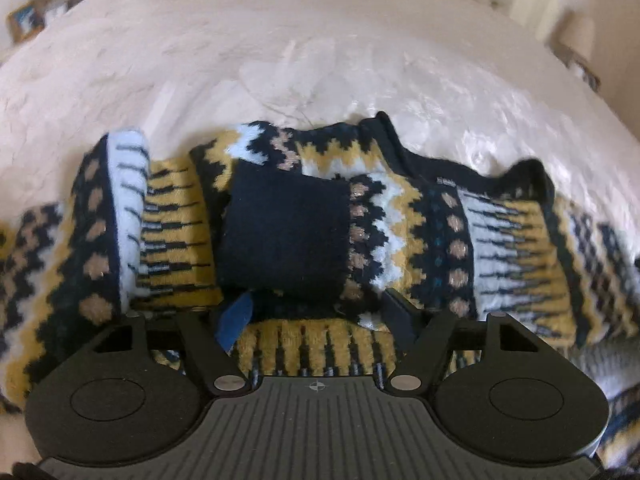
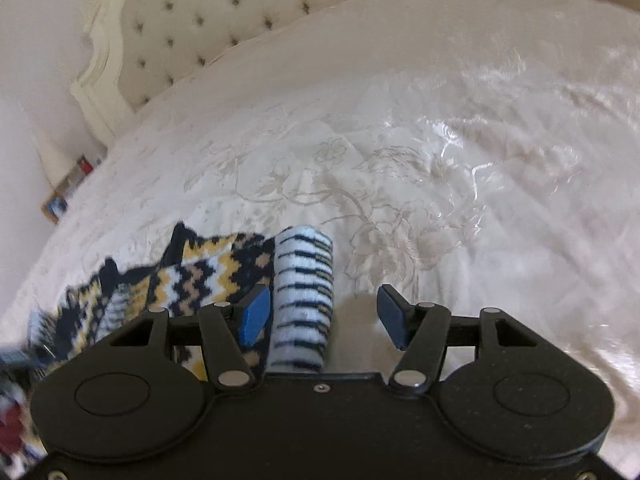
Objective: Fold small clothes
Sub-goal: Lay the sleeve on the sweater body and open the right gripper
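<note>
A small knitted sweater [image 1: 400,216] in navy, yellow and white zigzag pattern lies on the cream bedspread [image 1: 280,60]. Its navy cuff [image 1: 284,232] is folded over the middle of the body. My left gripper [image 1: 316,316] is open, its fingers wide apart just above the sweater, the cuff right in front of them. In the right wrist view the sweater [image 2: 200,276] lies at the lower left. A rolled white-and-navy striped fold [image 2: 304,300] sits between the fingers of my right gripper [image 2: 324,316], which is open and not pressing on it.
A tufted cream headboard [image 2: 224,12] stands at the bed's far end. A low shelf with books [image 2: 64,192] is beside the bed on the left. Bare bedspread [image 2: 480,160] stretches ahead and to the right of the sweater.
</note>
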Available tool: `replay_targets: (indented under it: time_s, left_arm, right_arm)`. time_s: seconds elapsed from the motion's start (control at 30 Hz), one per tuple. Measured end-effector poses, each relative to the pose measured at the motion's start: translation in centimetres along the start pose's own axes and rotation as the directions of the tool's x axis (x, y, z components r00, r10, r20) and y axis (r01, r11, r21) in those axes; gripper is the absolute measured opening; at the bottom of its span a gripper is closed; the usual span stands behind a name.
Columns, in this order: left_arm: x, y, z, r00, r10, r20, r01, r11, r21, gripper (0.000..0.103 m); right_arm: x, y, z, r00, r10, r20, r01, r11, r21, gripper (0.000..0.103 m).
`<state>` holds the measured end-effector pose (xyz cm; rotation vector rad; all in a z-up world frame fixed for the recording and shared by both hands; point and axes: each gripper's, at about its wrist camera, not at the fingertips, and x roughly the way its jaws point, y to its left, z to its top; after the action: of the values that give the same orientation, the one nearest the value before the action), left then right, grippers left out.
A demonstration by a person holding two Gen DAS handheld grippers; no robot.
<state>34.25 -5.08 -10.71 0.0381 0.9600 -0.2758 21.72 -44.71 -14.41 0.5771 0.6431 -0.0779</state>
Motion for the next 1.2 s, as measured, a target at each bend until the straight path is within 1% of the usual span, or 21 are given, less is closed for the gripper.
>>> replay_targets:
  time_s: [0.13, 0.23, 0.33, 0.37, 0.4, 0.43, 0.47, 0.5, 0.53, 0.57, 0.6, 0.67, 0.7, 0.73, 0.8, 0.83, 0.97, 1.0, 1.03, 1.13, 1.2]
  left_arm:
    - [0.0, -0.2, -0.2, 1.0, 0.006, -0.019, -0.006, 1.0, 0.017, 0.07]
    - [0.1, 0.0, 0.0, 1.0, -0.004, -0.014, 0.004, 1.0, 0.016, 0.07]
    - [0.2, 0.0, 0.2, 1.0, -0.001, -0.011, 0.001, 1.0, 0.024, 0.071]
    - [0.1, -0.1, 0.1, 1.0, 0.001, -0.012, 0.0, 1.0, 0.027, 0.071]
    - [0.1, 0.0, 0.1, 1.0, 0.001, -0.013, 0.0, 1.0, 0.026, 0.071]
    - [0.1, 0.0, 0.1, 1.0, 0.0, -0.015, 0.001, 1.0, 0.024, 0.071]
    - [0.1, 0.0, 0.2, 1.0, -0.001, -0.016, 0.001, 1.0, 0.024, 0.071]
    - [0.2, 0.0, 0.2, 1.0, 0.0, -0.017, 0.001, 1.0, 0.026, 0.071]
    - [0.2, -0.1, 0.3, 1.0, 0.001, -0.017, -0.001, 1.0, 0.028, 0.071]
    - [0.2, -0.1, 0.3, 1.0, 0.004, -0.017, -0.003, 1.0, 0.029, 0.071]
    - [0.3, -0.2, 0.2, 1.0, 0.006, -0.016, -0.006, 1.0, 0.028, 0.071]
    - [0.3, -0.2, 0.2, 1.0, 0.007, -0.016, -0.007, 1.0, 0.028, 0.071]
    - [0.3, -0.2, 0.2, 1.0, 0.005, -0.018, -0.005, 1.0, 0.027, 0.071]
    - [0.3, -0.2, 0.3, 1.0, 0.003, -0.02, -0.002, 1.0, 0.029, 0.071]
    - [0.3, -0.1, 0.3, 1.0, -0.001, -0.022, 0.001, 0.999, 0.034, 0.071]
    - [0.4, -0.1, 0.3, 1.0, 0.0, -0.021, 0.001, 0.999, 0.036, 0.071]
    - [0.3, -0.3, 0.3, 1.0, 0.01, -0.016, -0.009, 0.999, 0.036, 0.071]
    - [0.3, -0.4, 0.3, 1.0, 0.012, -0.01, -0.011, 0.999, 0.037, 0.071]
    - [0.2, -0.5, 0.2, 1.0, 0.014, -0.001, -0.014, 0.999, 0.04, 0.071]
    - [-0.3, -0.2, -0.3, 0.999, -0.012, 0.034, 0.011, 1.0, 0.022, 0.071]
    - [-0.8, 0.6, -0.7, 0.997, -0.067, 0.05, 0.068, 0.998, -0.016, 0.072]
  right_arm:
    - [1.3, -1.8, 0.3, 0.999, 0.051, -0.01, -0.05, 0.995, 0.088, 0.065]
    - [2.5, -2.4, -0.1, 0.994, 0.105, -0.017, -0.101, 0.984, 0.146, 0.06]
    - [3.5, -1.8, -0.1, 0.988, 0.152, -0.037, -0.144, 0.975, 0.17, 0.047]
    - [3.6, -1.1, 0.0, 0.989, 0.141, -0.043, -0.133, 0.98, 0.146, 0.028]
    - [3.4, 0.1, 0.0, 0.994, 0.106, -0.036, -0.102, 0.991, 0.089, 0.02]
    - [3.0, 1.4, 0.0, 0.998, 0.062, -0.014, -0.062, 0.998, 0.009, 0.02]
    - [2.3, 3.2, -0.1, 1.0, 0.008, 0.018, -0.006, 0.995, -0.098, 0.02]
    - [1.4, 5.1, -0.3, 0.997, -0.049, 0.058, 0.06, 0.976, -0.208, 0.02]
    - [0.6, 6.9, -0.7, 0.988, -0.108, 0.108, 0.137, 0.941, -0.309, 0.019]
    - [0.3, 7.9, -1.0, 0.978, -0.147, 0.144, 0.191, 0.911, -0.366, 0.019]
    - [0.4, 8.5, -1.2, 0.971, -0.176, 0.159, 0.226, 0.89, -0.395, 0.019]
    - [1.9, 8.4, -1.3, 0.958, -0.26, 0.119, 0.286, 0.859, -0.425, 0.02]
    - [3.1, 7.9, -1.4, 0.944, -0.318, 0.084, 0.323, 0.846, -0.425, 0.02]
    - [3.8, 7.3, -1.4, 0.932, -0.355, 0.071, 0.351, 0.841, -0.411, 0.02]
    - [3.5, 6.1, -1.3, 0.928, -0.361, 0.091, 0.369, 0.859, -0.354, 0.045]
    - [3.1, 5.8, -1.2, 0.92, -0.379, 0.1, 0.39, 0.859, -0.332, 0.048]
    - [2.1, 5.4, -0.7, 0.894, -0.431, 0.126, 0.448, 0.834, -0.322, 0.049]
    - [1.7, 5.3, -0.6, 0.881, -0.452, 0.137, 0.472, 0.826, -0.308, 0.051]
    - [1.1, 5.2, -0.5, 0.883, -0.446, 0.148, 0.47, 0.832, -0.295, 0.054]
    - [-0.9, 5.1, -0.4, 0.917, -0.364, 0.162, 0.395, 0.884, -0.249, 0.061]
    - [-2.2, 5.7, -0.6, 0.936, -0.31, 0.168, 0.343, 0.91, -0.234, 0.078]
